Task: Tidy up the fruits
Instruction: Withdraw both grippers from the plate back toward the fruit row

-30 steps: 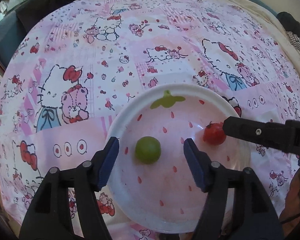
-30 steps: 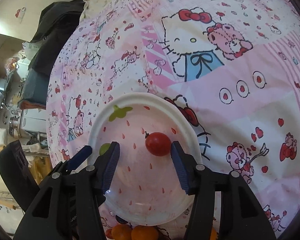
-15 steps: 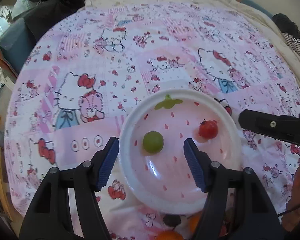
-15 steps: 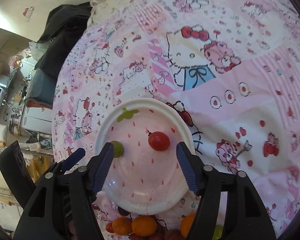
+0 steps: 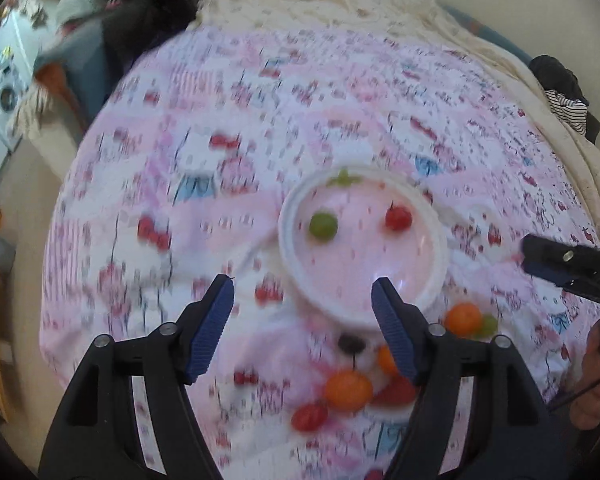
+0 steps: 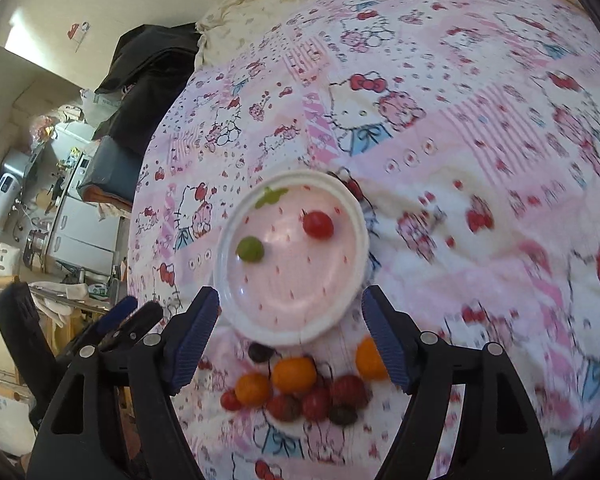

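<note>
Both claws, left claw and right claw, gape empty | loose cherry tomatoes beside plate on bed | your nudge could scatter them.

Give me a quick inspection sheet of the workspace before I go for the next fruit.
Surface: pink cartoon-print cloth, rumpled, over a bed.
Job's things: white plate holds one green fruit and one red tomato, apart from each other. Loose pile of orange, red and dark fruits lies on the cloth just off the plate's near rim.
Clutter: dark clothing at the bed's far edge.
Grippers: left gripper open, holding nothing; right gripper open, holding nothing. Both are above the cloth near the pile.
Cables: thin dark cord by the hand at the left view's right edge.
Surroundings: appliances and shelves beside the bed.
</note>
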The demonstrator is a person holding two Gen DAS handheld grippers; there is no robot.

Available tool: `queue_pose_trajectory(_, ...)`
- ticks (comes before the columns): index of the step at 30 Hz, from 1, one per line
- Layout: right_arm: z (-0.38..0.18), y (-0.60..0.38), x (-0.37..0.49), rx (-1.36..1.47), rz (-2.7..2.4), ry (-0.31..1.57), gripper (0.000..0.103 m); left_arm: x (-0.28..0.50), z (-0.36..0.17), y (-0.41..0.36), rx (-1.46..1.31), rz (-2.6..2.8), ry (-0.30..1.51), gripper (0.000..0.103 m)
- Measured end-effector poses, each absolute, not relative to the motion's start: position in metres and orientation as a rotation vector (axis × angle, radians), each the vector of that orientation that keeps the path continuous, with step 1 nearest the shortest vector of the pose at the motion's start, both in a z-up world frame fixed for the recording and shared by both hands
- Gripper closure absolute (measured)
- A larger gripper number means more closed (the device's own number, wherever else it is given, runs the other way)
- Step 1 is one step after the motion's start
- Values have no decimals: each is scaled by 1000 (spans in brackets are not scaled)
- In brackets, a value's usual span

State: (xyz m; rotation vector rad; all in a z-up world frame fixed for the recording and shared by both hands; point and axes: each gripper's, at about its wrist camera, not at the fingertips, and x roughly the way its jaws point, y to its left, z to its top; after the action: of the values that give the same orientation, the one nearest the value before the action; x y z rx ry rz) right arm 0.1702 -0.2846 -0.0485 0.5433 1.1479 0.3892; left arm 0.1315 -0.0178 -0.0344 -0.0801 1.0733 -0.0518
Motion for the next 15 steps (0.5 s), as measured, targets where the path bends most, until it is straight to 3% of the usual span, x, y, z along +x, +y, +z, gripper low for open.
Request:
queue_pose_trajectory(11,-60,-299,130,513,339,1185,26,86,-90,-12,-21,-151,1295,35)
queue_pose_trajectory(15,-66,-300,129,493,319,1200,26,84,-114,-21,32,-195,1369,58)
